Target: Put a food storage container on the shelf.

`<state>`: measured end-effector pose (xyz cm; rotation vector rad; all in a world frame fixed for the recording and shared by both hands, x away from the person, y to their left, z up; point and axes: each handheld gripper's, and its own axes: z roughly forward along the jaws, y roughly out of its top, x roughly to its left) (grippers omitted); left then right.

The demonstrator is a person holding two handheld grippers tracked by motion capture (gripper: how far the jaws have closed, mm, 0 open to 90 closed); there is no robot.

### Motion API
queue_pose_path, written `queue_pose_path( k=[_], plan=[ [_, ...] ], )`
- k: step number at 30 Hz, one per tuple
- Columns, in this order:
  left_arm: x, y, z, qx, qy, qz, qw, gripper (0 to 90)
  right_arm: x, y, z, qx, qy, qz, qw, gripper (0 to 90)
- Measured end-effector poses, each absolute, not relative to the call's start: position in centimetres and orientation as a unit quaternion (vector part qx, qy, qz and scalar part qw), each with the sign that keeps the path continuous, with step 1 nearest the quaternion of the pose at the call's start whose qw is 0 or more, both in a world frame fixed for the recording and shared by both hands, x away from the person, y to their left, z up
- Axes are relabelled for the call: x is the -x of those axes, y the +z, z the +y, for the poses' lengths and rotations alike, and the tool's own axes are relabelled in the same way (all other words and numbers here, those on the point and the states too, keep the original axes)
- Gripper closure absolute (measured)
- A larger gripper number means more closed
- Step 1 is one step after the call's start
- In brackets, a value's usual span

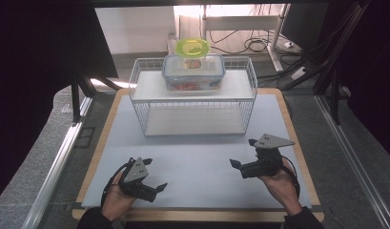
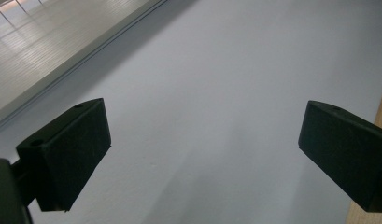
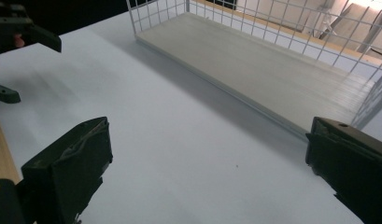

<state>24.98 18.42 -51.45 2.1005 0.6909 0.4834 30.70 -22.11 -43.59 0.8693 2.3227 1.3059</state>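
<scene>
Wire rack (image 1: 192, 98), white with two pale shelves, stands at the far middle of the grey mat (image 1: 192, 157) in the high view; a clear lidded box (image 1: 194, 71) with red contents sits on its top shelf, a yellow-green lid (image 1: 193, 46) just behind. Left gripper (image 1: 152, 177) and right gripper (image 1: 244, 153) hover near the front edge, jaws wide, holding nothing.

Left gripper view: spread jaws over bare mat (rack shelf at the upper left).

Right gripper view: spread jaws, the lower shelf (image 3: 272, 65) beyond.
</scene>
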Motion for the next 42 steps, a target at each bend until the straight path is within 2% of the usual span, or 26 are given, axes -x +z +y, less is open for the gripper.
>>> queue_pose_path(
  k=[32, 42],
  plan=[
    [-25.2, -51.9, 18.4, -0.843, 0.183, 0.278, 0.422, 2.2, -28.5, -48.7, -25.9, -0.347, 0.387, 0.831, 0.196, 0.3],
    [-25.4, -52.2, 18.3, -0.848, 0.172, 0.281, 0.414, 2.0, -28.2, -50.4, -26.2, -0.357, 0.358, 0.843, 0.182, 0.3]
  ],
)
